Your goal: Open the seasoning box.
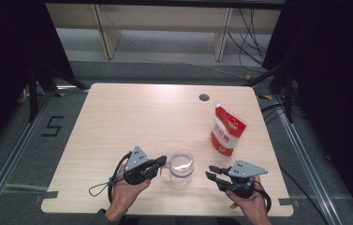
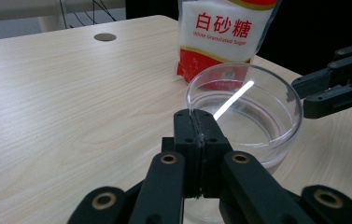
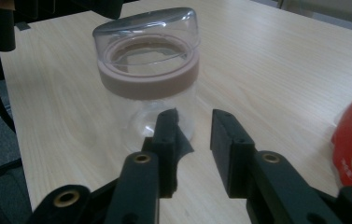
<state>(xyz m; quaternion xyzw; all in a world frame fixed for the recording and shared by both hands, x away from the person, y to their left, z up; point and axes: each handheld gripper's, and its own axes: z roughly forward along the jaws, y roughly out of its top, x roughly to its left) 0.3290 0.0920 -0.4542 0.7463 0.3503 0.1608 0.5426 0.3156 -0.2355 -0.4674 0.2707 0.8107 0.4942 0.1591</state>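
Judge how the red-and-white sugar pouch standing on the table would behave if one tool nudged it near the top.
The sugar pouch stands upright on a narrow base, so it would probably tip. Its soft film sides likely dent rather than resist. It looks full, so fairly heavy.

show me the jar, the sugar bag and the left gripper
jar (image 1: 181, 167), high view, its clear wall
sugar bag (image 1: 227, 131), high view, its red front
left gripper (image 2: 197, 133), left gripper view, its shut tips on the jar's rim
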